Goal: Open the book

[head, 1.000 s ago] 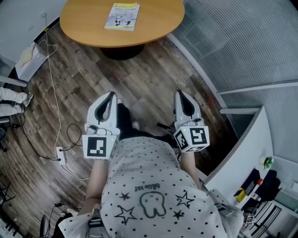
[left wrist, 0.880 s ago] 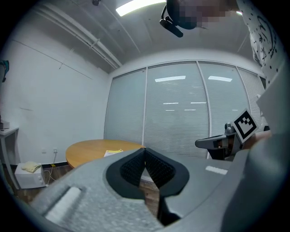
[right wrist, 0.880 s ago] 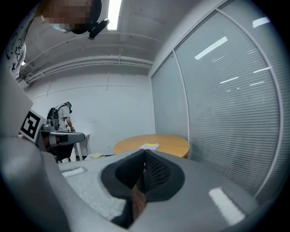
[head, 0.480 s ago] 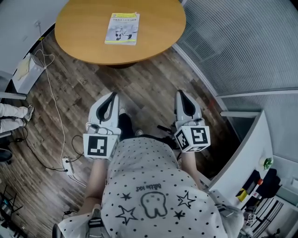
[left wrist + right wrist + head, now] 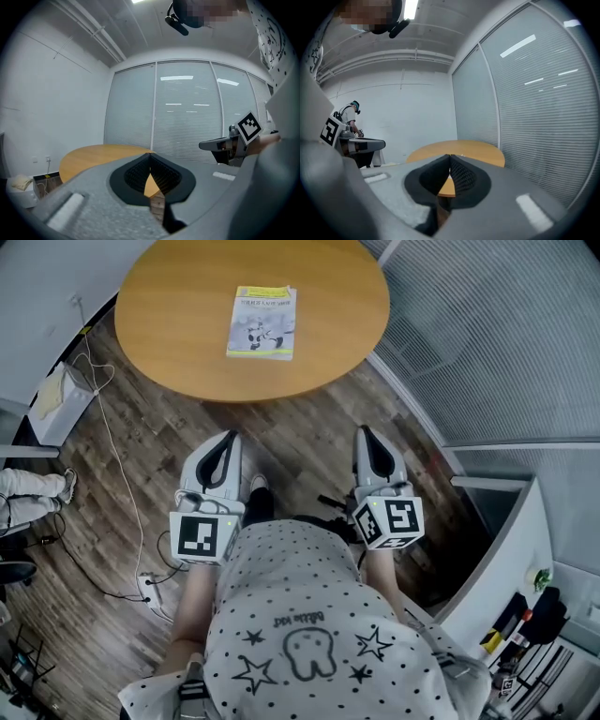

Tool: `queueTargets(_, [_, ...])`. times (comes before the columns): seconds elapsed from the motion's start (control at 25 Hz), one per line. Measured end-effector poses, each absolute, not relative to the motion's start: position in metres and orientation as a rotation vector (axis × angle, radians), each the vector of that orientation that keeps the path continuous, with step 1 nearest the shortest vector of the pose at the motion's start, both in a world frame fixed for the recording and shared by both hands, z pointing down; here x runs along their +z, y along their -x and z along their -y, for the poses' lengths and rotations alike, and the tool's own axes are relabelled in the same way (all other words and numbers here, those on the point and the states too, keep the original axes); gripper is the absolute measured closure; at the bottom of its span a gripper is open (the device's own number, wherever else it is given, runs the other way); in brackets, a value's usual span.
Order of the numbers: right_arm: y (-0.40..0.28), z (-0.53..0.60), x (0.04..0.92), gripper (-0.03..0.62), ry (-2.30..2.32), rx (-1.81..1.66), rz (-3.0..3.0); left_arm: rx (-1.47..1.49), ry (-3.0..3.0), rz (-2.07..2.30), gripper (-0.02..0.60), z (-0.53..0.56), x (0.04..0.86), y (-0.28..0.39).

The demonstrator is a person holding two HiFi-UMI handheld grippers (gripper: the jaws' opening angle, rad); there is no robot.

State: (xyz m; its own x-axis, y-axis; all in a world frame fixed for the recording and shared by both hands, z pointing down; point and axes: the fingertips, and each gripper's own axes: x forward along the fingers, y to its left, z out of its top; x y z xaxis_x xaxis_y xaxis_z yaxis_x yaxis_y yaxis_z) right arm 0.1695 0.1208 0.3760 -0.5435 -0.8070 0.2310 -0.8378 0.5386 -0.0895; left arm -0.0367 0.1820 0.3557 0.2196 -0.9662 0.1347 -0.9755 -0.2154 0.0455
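Both left gripper (image 5: 225,435) and right gripper (image 5: 363,431) seemingly hover short of table edge (image 5: 248,394).

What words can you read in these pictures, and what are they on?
None reads clearly enough to quote.
Pale rectangular book with yellow top on the round wooden table: cover print too small.
Spotted grey shirt: short printed line, too blurred.
Black-and-white marker cubes: square patterns, no words.

On my right gripper (image 5: 449,158) the 2 jaws meet at the tips, nothing between. Beyond, I see a round wooden table (image 5: 478,151), the left gripper (image 5: 363,145) leftward, window blinds (image 5: 543,112) rightward.
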Motion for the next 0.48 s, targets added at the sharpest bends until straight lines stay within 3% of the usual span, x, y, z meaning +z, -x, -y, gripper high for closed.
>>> queueTargets(0.48, [-0.149, -0.102, 0.381, 0.591, -1.456, 0.331, 2.578, 0.144, -2.383, 1.805, 0.572, -0.159, 0.367, 0.06])
